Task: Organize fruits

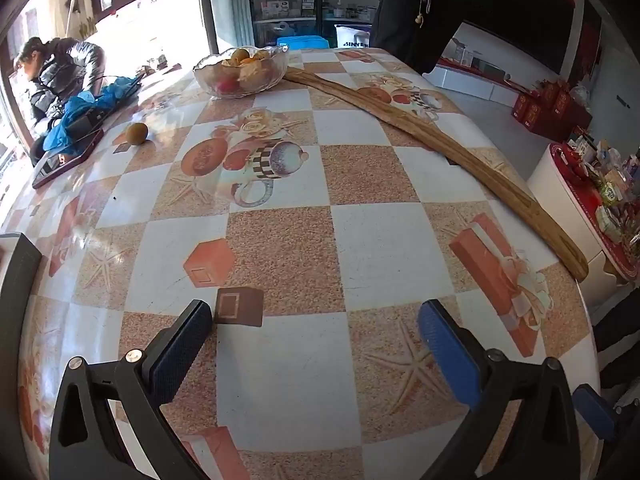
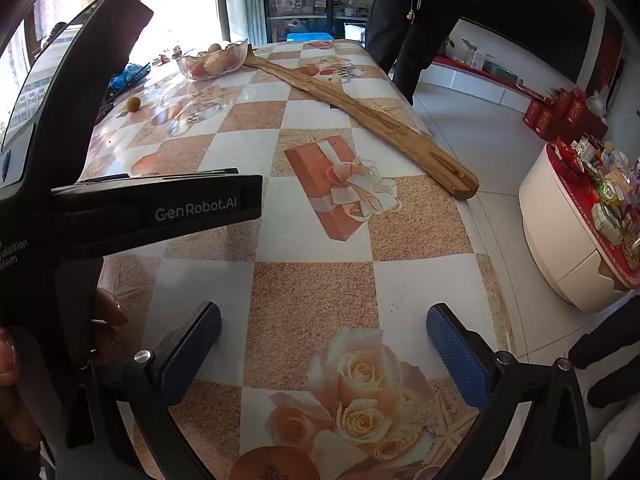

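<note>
A glass bowl (image 1: 276, 68) (image 2: 236, 56) holding several fruits stands at the far end of the table. One brownish round fruit (image 1: 137, 133) (image 2: 133, 104) lies alone on the patterned tablecloth, left of the bowl. My left gripper (image 1: 314, 336) hovers open over the near part of the table, nothing between its blue pads. My right gripper (image 2: 323, 340) is open too, above a rose print, with nothing in it. The left gripper's black body (image 2: 152, 210) fills the left of the right wrist view.
A long wooden plank (image 1: 440, 136) (image 2: 360, 116) lies diagonally along the table's right edge. A blue cloth (image 1: 86, 110) and a dark tablet (image 1: 64, 162) sit at the far left. A person in black (image 1: 412, 4) stands behind the table; another person (image 1: 60, 72) bends at the far left.
</note>
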The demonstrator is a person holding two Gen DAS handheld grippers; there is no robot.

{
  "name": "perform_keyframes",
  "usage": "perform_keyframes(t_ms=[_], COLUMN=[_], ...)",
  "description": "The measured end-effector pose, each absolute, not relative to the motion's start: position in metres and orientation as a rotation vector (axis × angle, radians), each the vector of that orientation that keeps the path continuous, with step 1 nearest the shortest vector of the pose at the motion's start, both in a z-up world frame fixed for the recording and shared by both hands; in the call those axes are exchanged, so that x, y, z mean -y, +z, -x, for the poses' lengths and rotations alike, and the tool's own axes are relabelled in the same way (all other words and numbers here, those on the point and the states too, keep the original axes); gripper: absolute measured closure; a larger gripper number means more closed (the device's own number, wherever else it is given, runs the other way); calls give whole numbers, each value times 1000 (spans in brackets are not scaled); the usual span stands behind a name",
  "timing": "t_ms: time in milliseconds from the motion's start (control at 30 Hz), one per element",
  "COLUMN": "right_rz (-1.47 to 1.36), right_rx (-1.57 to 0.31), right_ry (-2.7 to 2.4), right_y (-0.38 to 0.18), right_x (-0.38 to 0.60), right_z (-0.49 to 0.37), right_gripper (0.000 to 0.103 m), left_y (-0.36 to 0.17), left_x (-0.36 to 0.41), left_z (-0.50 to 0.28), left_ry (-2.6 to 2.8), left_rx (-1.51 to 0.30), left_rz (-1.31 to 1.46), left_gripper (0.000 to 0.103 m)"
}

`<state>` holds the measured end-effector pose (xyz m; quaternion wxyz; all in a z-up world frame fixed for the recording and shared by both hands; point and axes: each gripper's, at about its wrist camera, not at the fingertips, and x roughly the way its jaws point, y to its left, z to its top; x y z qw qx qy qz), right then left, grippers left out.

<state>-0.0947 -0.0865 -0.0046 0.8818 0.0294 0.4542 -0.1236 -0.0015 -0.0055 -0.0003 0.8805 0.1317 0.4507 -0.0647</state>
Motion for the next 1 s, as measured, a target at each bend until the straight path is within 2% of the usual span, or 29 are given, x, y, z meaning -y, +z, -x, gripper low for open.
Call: perform_keyframes(t_ms=[67,1000], right_rz=[-68,-64], right_rx=[-935,-942], right_ry=[-250,-251], right_y=[-4,-1], right_x=[87,89], right_z=[96,102], right_gripper=[0,0], left_y=[0,0], left_x=[-3,-3], left_z=[0,0], left_ry=[-241,-241], left_rx=[-950,-952], left_rz=[-109,-113], left_gripper=[0,0])
